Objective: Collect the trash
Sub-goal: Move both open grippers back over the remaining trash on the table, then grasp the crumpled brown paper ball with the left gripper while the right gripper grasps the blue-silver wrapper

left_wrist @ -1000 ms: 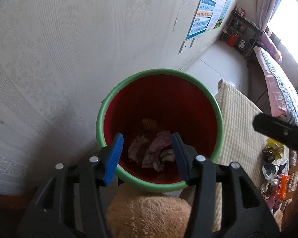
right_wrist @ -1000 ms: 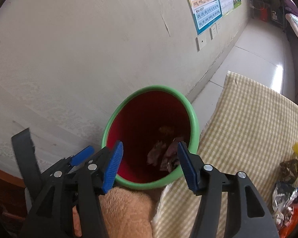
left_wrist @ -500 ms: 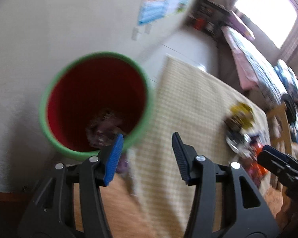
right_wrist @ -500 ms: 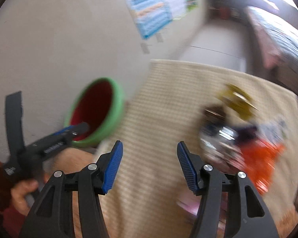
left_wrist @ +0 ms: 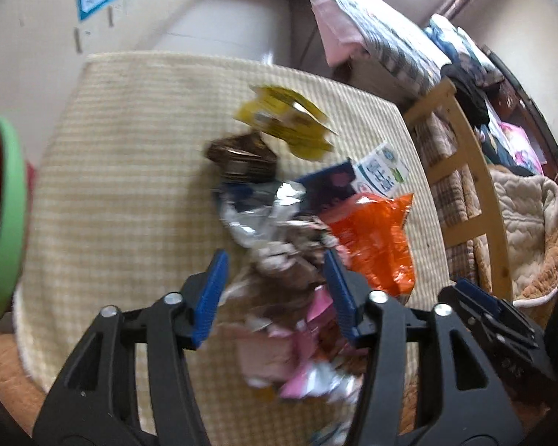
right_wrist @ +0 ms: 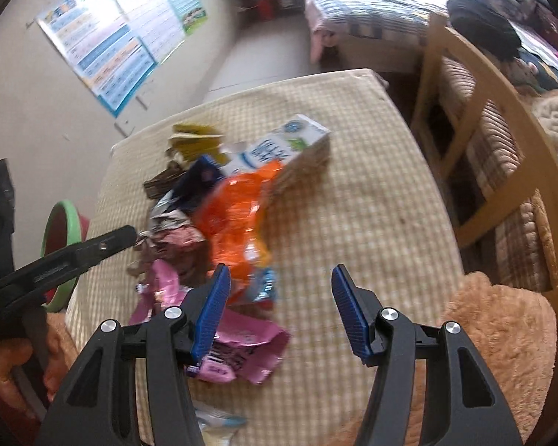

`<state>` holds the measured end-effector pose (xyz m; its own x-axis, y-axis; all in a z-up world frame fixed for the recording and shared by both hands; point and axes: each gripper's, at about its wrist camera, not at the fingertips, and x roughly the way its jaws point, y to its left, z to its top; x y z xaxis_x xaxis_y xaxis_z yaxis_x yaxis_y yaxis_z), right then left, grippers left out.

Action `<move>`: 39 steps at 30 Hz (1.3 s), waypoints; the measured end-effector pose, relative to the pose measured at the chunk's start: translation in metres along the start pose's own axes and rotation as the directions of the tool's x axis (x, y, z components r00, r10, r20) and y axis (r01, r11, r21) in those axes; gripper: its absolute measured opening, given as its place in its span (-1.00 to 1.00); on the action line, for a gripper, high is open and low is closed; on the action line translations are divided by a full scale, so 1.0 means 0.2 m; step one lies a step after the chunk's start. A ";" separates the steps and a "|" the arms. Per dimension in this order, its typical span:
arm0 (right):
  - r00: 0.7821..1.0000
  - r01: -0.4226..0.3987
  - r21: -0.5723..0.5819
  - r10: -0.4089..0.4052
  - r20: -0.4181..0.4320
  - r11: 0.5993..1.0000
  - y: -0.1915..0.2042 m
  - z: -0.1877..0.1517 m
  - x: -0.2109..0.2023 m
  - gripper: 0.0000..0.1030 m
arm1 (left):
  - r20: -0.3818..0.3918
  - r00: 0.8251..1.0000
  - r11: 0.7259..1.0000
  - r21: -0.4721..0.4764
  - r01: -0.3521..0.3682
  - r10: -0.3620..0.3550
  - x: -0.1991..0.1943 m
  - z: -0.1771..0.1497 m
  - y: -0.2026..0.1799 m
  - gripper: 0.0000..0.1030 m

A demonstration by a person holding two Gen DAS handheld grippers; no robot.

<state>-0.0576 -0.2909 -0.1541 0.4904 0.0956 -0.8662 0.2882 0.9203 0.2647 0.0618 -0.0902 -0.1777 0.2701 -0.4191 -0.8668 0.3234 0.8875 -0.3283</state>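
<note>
A heap of wrappers lies on a checked yellow cloth (left_wrist: pixel 122 171): an orange bag (left_wrist: pixel 372 238), a silver foil wrapper (left_wrist: pixel 256 212), yellow packets (left_wrist: pixel 286 119), a brown wrapper (left_wrist: pixel 241 156), pink wrappers (left_wrist: pixel 294 356) and a milk carton (right_wrist: pixel 279 148). My left gripper (left_wrist: pixel 275 282) is open and empty, just above the crumpled wrappers near the pile's near end. My right gripper (right_wrist: pixel 277 299) is open and empty over the cloth, beside the orange bag (right_wrist: pixel 234 215) and pink wrappers (right_wrist: pixel 238 349). The red bin with a green rim (left_wrist: pixel 3 223) stands at the far left.
A wooden chair (right_wrist: pixel 476 141) with a checked cushion stands right of the table. A bed (right_wrist: pixel 372 11) and piled clothes are behind it. A tan fuzzy fabric (right_wrist: pixel 502 334) covers the near edge. A poster (right_wrist: pixel 119 48) hangs on the wall.
Both grippers have swung right, away from the bin's mouth and over to the wrapper pile on the cloth. Both stayed open and empty.
</note>
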 end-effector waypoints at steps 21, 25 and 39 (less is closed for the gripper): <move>0.997 -0.073 -0.124 0.073 -0.003 0.990 0.10 0.12 0.04 0.09 | 0.002 0.998 0.994 -0.086 -0.061 0.062 -0.17 -0.14 0.22 -0.45; 0.997 -0.075 -0.353 0.067 -0.034 0.933 0.31 0.21 0.09 0.09 | -0.017 0.994 0.986 -0.125 -0.109 0.108 -0.16 -0.20 0.32 -0.45; 0.952 -0.219 -0.462 0.084 -0.295 0.860 0.55 0.33 0.62 -0.63 | -0.005 0.994 0.977 -0.184 -0.108 0.109 -0.20 -0.27 0.40 -0.37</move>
<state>0.0887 -0.2037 -0.2041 0.2482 0.2804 -0.9272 -0.2393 0.9453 0.2218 0.0280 0.0091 -0.1892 0.2996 -0.3185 -0.8994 0.1198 0.9477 -0.2957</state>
